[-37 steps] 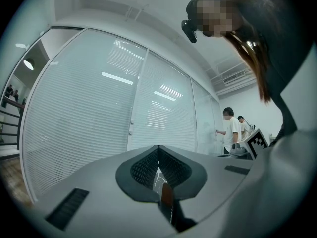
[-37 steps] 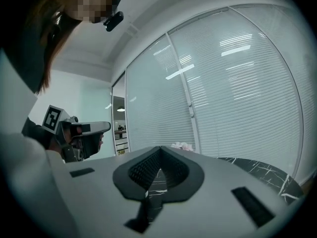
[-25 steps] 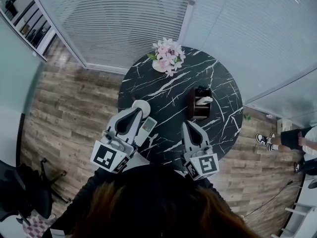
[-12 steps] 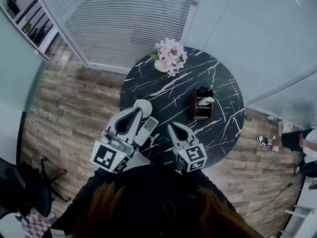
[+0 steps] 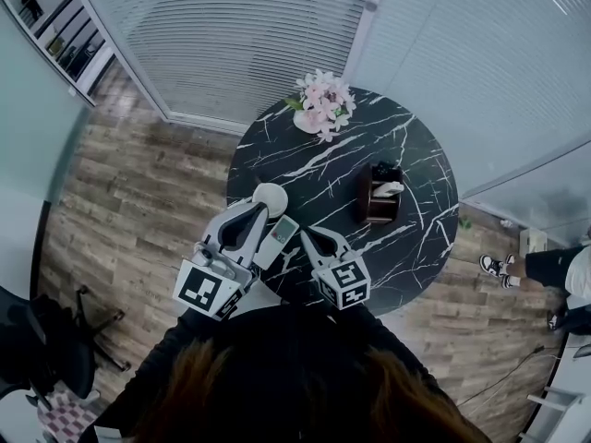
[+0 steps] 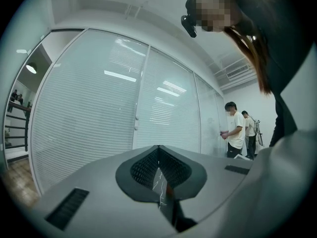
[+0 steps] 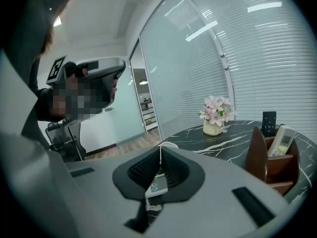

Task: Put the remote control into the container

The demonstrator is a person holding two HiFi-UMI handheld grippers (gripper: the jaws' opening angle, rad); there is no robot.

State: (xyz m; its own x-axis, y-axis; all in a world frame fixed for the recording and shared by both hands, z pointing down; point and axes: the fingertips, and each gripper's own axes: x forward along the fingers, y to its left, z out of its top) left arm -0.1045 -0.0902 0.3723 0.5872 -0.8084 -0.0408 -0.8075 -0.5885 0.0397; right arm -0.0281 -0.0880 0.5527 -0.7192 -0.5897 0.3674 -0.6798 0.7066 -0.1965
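Remote (image 5: 278, 240) just left of my right gripper (image 5: 307, 236) tips, long axis running away from me. Left gripper (image 5: 256, 212) flanks its other side. Both jaw pairs pressed together, empty.

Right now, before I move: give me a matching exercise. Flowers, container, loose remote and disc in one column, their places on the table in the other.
Things:
1. flowers
2. container
3. loose remote
4. disc

Places on the table:
A. near edge, lying flat
B. far edge
C. right side
D. left edge, just beyond the loose remote

Pairs: 1-B, 2-C, 3-A, 4-D
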